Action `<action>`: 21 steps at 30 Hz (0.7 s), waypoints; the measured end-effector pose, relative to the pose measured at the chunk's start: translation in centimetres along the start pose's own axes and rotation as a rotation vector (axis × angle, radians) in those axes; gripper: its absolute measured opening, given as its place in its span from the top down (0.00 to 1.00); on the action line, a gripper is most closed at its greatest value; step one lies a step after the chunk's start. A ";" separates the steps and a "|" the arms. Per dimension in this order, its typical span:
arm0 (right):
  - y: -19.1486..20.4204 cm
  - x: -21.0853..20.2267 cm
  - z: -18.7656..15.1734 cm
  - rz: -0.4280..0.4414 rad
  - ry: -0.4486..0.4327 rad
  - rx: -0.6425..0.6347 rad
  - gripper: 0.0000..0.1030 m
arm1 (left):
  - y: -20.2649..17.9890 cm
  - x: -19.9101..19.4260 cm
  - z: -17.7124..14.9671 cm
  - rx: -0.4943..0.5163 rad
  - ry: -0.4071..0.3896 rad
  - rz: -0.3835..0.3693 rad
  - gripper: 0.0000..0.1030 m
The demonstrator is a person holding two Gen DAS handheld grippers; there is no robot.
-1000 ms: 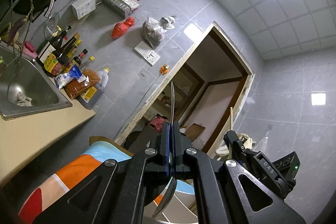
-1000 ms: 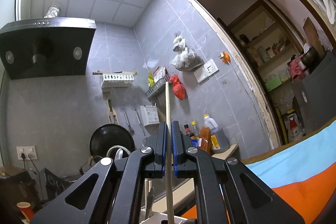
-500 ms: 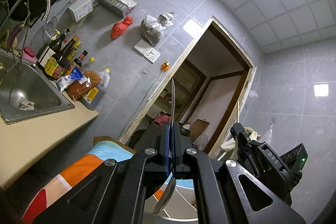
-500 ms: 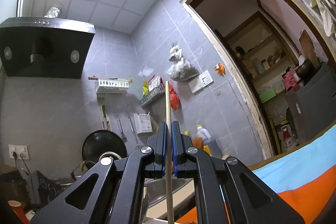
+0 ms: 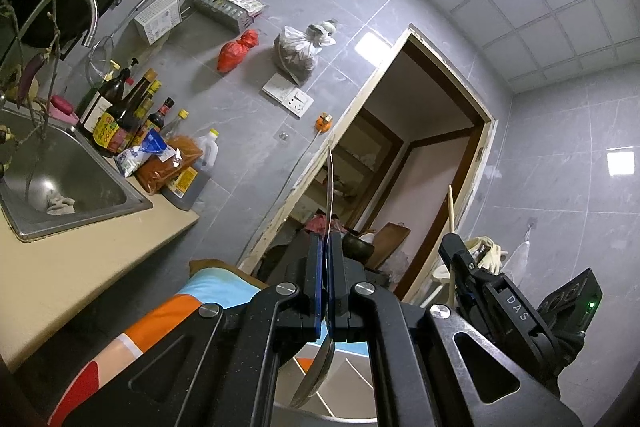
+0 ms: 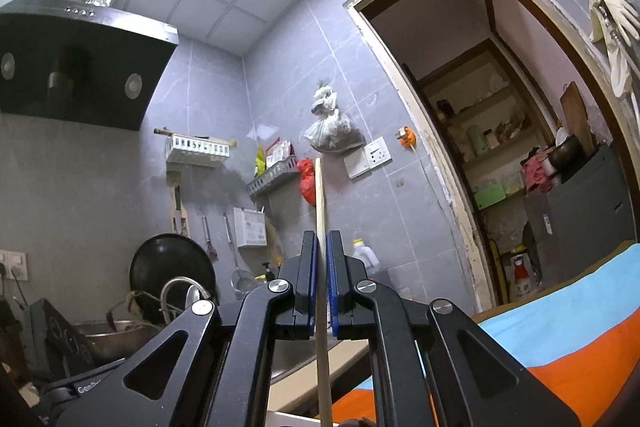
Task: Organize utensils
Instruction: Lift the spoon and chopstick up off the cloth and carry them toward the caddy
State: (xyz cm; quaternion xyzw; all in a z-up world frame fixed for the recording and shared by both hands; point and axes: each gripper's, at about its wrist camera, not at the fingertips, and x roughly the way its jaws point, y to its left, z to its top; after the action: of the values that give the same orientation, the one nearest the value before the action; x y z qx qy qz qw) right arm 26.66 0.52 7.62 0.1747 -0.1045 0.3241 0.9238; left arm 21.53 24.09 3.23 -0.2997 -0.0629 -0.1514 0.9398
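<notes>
Left tool: clamped tight on a spoon, handle pointing up, bowl hanging below the jaws.
Right tool: closed on an upright chopstick.
Sink: far left.

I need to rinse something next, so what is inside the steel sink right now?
A crumpled pale rag lies on the bottom of the sink. Plant stems hang over the basin, and its near wall hides part of the floor.

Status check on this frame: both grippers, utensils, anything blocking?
Left gripper shut on metal spoon, bowl end down. Right gripper shut on wooden chopstick, upright. Both lifted, pointing at wall and ceiling. Nothing seen in the way.
</notes>
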 end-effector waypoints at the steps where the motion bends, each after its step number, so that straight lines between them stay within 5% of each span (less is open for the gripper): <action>1: 0.0 0.0 0.1 -0.001 -0.001 0.000 0.97 | 0.0 0.1 0.0 -0.001 -0.002 0.000 1.00; 21: 3.0 0.5 -1.0 -0.109 0.025 -0.119 0.97 | -0.3 0.1 -0.2 0.014 0.026 0.004 1.00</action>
State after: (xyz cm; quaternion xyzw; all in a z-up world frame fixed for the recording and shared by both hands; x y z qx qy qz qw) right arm 25.22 3.34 7.65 0.1207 -0.1024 0.2688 0.9501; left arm 21.53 23.73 3.28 -0.2911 -0.0512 -0.1527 0.9430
